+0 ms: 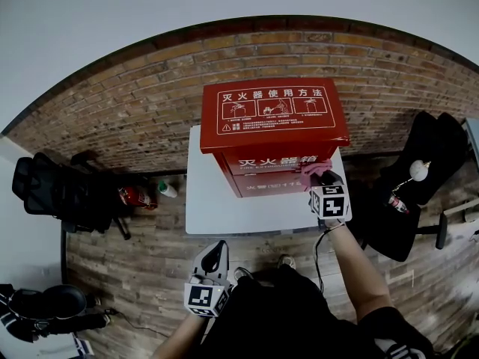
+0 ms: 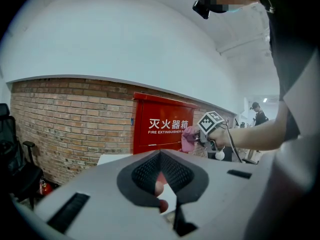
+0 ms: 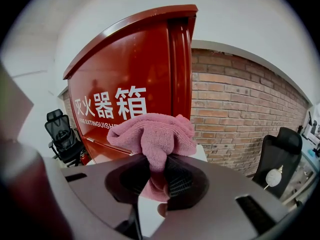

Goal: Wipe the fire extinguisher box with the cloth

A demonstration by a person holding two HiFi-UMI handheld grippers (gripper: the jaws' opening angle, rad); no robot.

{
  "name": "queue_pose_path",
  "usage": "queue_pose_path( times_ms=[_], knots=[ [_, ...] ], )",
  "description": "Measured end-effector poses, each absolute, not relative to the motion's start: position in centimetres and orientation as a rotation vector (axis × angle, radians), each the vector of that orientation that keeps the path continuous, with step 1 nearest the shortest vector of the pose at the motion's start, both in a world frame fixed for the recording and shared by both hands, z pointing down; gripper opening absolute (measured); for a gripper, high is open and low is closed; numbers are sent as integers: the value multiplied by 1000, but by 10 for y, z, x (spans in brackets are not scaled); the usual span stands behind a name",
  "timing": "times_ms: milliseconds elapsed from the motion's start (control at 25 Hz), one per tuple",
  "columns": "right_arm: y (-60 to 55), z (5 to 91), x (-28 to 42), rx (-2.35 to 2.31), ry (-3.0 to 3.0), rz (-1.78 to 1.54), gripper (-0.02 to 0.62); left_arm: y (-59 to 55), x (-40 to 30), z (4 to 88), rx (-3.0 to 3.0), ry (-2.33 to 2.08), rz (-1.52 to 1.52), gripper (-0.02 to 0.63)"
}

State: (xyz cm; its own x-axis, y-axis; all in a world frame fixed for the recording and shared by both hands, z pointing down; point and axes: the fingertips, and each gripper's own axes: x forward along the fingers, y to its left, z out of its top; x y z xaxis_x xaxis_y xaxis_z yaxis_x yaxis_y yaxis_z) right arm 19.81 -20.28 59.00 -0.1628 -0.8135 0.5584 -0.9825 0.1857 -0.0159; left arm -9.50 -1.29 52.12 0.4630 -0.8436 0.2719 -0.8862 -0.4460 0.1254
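Note:
The red fire extinguisher box (image 1: 273, 118) stands on a white table (image 1: 224, 208), with its lid raised and white characters on its front. My right gripper (image 1: 323, 179) is shut on a pink cloth (image 1: 316, 170) and holds it against the right end of the box front. In the right gripper view the cloth (image 3: 155, 134) bunches above the jaws, close to the box (image 3: 130, 84). My left gripper (image 1: 216, 253) hangs low by the person's body, well short of the table, shut with nothing in it. The left gripper view shows the box (image 2: 160, 126) and the cloth (image 2: 190, 138) from afar.
A brick wall (image 1: 135, 111) runs behind the box. A black office chair (image 1: 52, 189) stands to the left and another (image 1: 419, 170) to the right. A small red extinguisher (image 1: 133, 197) and a bottle (image 1: 168, 190) lie on the wooden floor left of the table.

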Motion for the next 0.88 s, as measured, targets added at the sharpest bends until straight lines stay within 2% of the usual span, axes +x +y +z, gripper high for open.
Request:
queue_pose_path(
  times_ms=[880],
  knots=[
    [-204,633,198,1645,-2047,560,86,3,-99,541,2383,-1517,273,17]
  ],
)
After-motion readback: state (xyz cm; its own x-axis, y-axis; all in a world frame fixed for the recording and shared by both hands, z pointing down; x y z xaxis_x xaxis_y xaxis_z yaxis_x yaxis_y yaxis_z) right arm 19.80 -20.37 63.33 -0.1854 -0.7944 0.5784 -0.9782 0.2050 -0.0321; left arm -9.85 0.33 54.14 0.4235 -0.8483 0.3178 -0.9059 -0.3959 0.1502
